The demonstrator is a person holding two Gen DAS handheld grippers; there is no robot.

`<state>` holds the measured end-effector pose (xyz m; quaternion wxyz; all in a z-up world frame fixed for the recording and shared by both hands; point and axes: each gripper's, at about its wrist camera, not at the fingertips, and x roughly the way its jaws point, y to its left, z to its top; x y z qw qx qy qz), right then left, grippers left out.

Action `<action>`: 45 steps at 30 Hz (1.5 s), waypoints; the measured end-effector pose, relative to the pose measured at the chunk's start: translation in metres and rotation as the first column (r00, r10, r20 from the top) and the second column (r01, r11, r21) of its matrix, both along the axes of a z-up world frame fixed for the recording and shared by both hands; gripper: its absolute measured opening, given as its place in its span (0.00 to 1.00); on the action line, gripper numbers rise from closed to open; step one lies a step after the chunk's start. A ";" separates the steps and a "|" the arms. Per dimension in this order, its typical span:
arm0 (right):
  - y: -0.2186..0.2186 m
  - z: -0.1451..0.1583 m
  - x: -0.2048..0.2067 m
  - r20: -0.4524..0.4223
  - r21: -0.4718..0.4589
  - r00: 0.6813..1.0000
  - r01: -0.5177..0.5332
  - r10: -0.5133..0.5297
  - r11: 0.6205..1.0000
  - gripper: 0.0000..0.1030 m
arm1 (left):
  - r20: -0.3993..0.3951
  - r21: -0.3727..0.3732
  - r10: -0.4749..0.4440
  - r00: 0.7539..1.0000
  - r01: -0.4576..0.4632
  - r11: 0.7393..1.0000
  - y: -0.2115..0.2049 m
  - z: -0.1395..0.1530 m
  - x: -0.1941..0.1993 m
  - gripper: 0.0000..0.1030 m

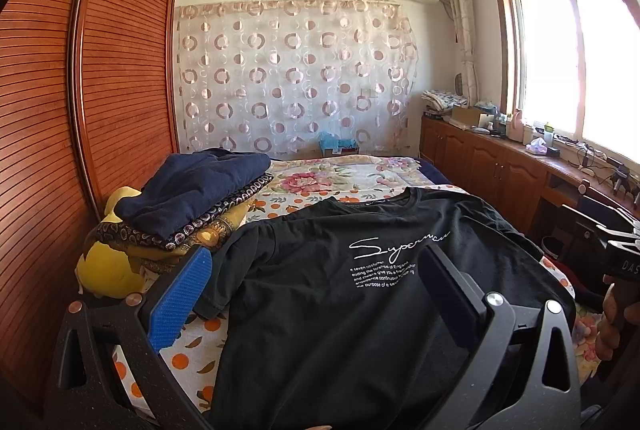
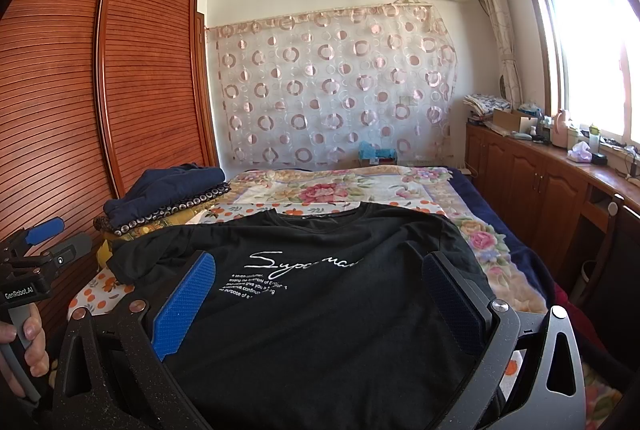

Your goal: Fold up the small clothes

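So there's a black t-shirt (image 1: 360,294) spread face-up on the bed (image 1: 352,174), white script lettering across the chest, neck hole pointing away from both grippers. The left gripper (image 1: 316,266) hangs over the near part of the shirt with its jaws spread wide and nothing between them, the blue-padded finger sitting over the shirt's left sleeve edge and the other one over the chest print. In the right wrist view the right gripper (image 2: 318,274) is pretty much the same deal: jaws wide, nothing clamped, the shirt (image 2: 320,310) filling the whole gap between the fingers and running out ahead of it. I can't tell if either set of fingertips is actually touching the fabric or just floating above it. Ahead and to the left of the left gripper there's a stack of folded clothes (image 1: 188,202), a navy piece on top of patterned ones, sitting just beside the shirt's left sleeve, with something yellow (image 1: 108,270) tucked under it. Left of all that is a slatted wooden wardrobe (image 1: 80,110). Off to the far left of the right wrist view you can see a hand (image 2: 24,346) wrapped round the other gripper's handle.
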<state>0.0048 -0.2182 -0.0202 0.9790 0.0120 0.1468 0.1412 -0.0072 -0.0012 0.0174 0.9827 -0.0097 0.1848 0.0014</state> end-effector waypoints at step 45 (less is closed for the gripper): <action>0.013 -0.004 0.014 -0.018 -0.009 0.998 -0.062 0.062 0.998 1.00 | -0.080 0.001 0.039 0.996 -0.039 0.999 0.023 -0.020 0.018 1.00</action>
